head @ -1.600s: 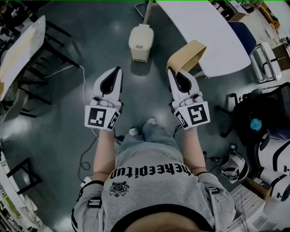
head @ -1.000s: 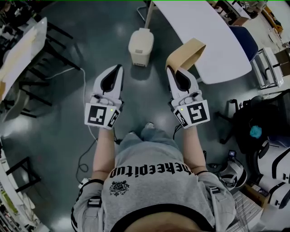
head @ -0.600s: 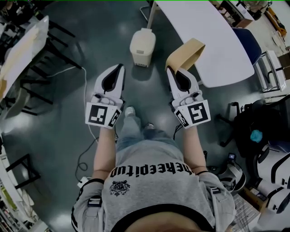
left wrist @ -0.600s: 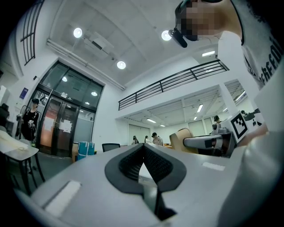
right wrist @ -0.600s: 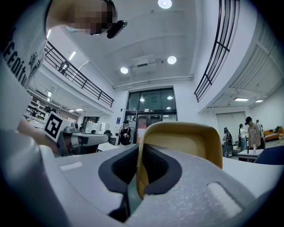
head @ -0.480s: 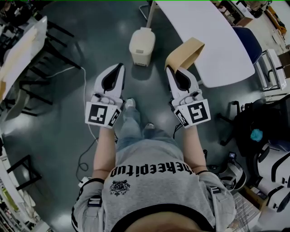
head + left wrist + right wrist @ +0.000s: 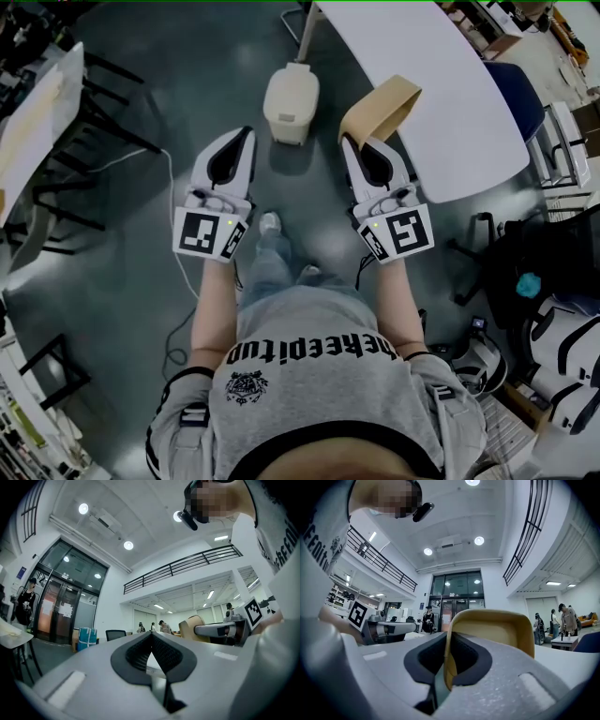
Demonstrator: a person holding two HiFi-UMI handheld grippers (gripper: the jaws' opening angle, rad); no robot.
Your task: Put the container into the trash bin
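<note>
My right gripper (image 7: pixel 352 140) is shut on the rim of a tan paper container (image 7: pixel 382 109), which sticks out ahead of it with its open side up. In the right gripper view the container (image 7: pixel 492 630) has its near wall pinched between the dark pads. My left gripper (image 7: pixel 242 134) is shut with nothing between its jaws; in the left gripper view its pads (image 7: pixel 151 644) meet at the tips. A cream lidded trash bin (image 7: pixel 292 102) stands on the dark floor just ahead, between the two grippers, with its lid down.
A white curved table (image 7: pixel 441 84) reaches in from the upper right, close beside the container. Black-framed chairs and a table (image 7: pixel 47 112) stand at the left. A cable (image 7: pixel 178 234) runs over the floor. Bags and gear crowd the right edge (image 7: pixel 553 272).
Both grippers have moved forward with the person's step, so the bin now lies nearer and slightly lower in the head view. The container stays in the right gripper.
</note>
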